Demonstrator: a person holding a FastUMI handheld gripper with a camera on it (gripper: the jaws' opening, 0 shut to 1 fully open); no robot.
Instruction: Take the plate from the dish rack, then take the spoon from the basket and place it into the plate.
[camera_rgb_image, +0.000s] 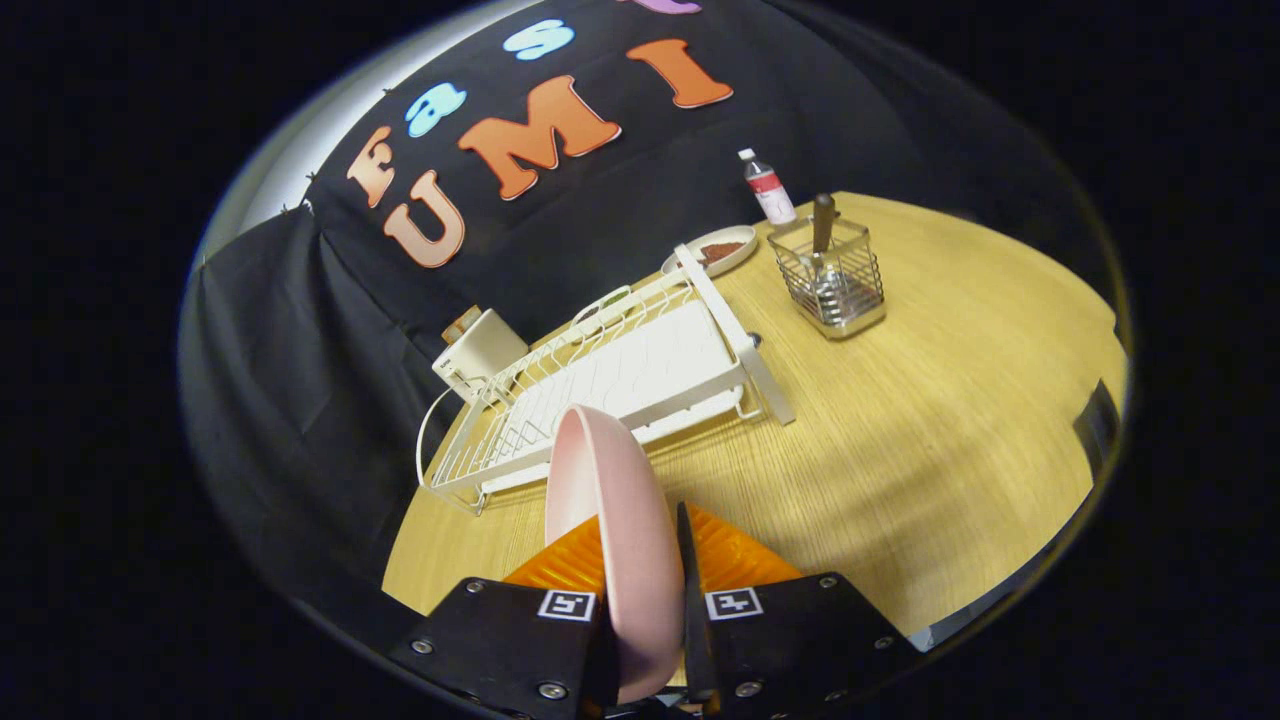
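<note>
A pink plate (615, 520) stands on edge between my two fingers, and my gripper (645, 560) is shut on its rim, holding it up over the wooden table (930, 420). The white dish rack (620, 385) lies beyond the plate with no dishes in it. Further off, past the rack's far end, stands a wire basket (835, 275). A spoon (822, 235) stands upright in it, handle up.
A small dish of brown food (725, 250) and a plastic bottle (768, 188) stand behind the basket and rack. A white box-like appliance (480, 350) sits by the rack near the black cloth wall. The table's edge runs close to my fingers.
</note>
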